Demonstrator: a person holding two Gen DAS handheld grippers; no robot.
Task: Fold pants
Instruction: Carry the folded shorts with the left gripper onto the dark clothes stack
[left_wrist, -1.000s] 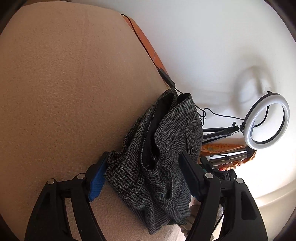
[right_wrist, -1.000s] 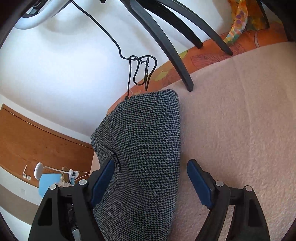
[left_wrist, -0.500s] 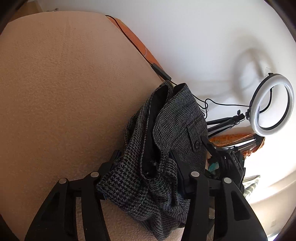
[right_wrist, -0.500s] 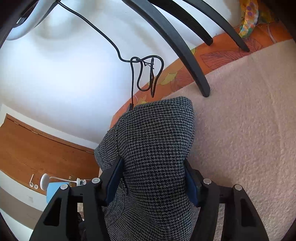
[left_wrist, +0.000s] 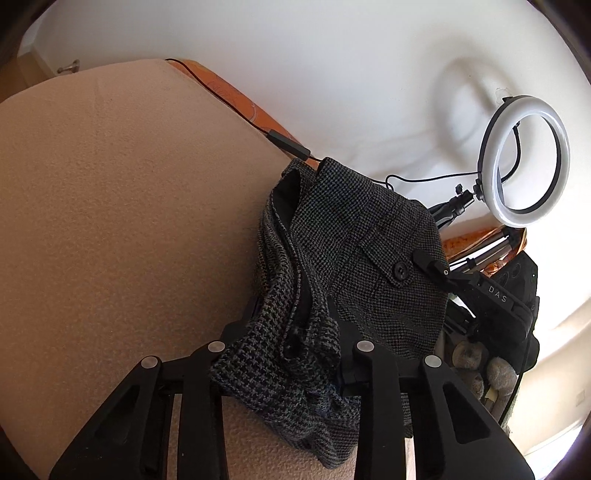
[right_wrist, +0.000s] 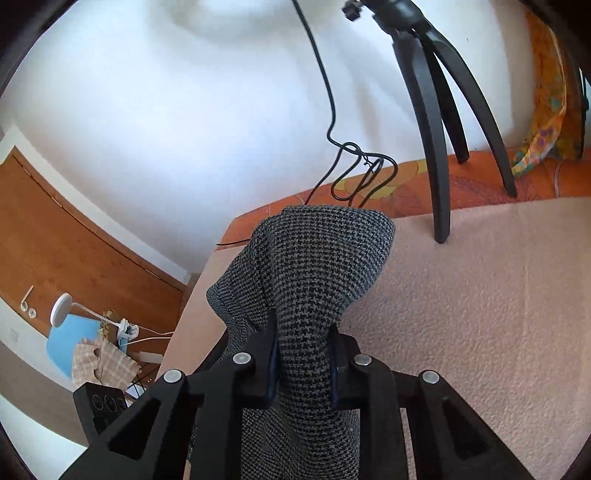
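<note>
The pants (left_wrist: 354, 258) are dark grey houndstooth, bunched on a beige blanket (left_wrist: 129, 221). In the left wrist view my left gripper (left_wrist: 291, 343) is shut on a bunched fold of them near the waistband, with a buttoned pocket flap to the right. In the right wrist view my right gripper (right_wrist: 303, 354) is shut on another part of the pants (right_wrist: 314, 266), which rise in a hump between the jaws above the blanket (right_wrist: 480, 314). The right gripper also shows in the left wrist view (left_wrist: 480, 291) at the pants' right edge.
A ring light (left_wrist: 524, 162) on a black tripod (right_wrist: 436, 147) stands at the bed's far edge by the white wall, with a black cable (right_wrist: 354, 173) trailing onto the orange sheet (right_wrist: 480, 181). A wooden door (right_wrist: 74, 240) and white lamp (right_wrist: 62, 314) lie beyond the bed.
Both grippers went from open around the pants to shut on the fabric. The fabric has been pinched up into folds and lifted a little.
</note>
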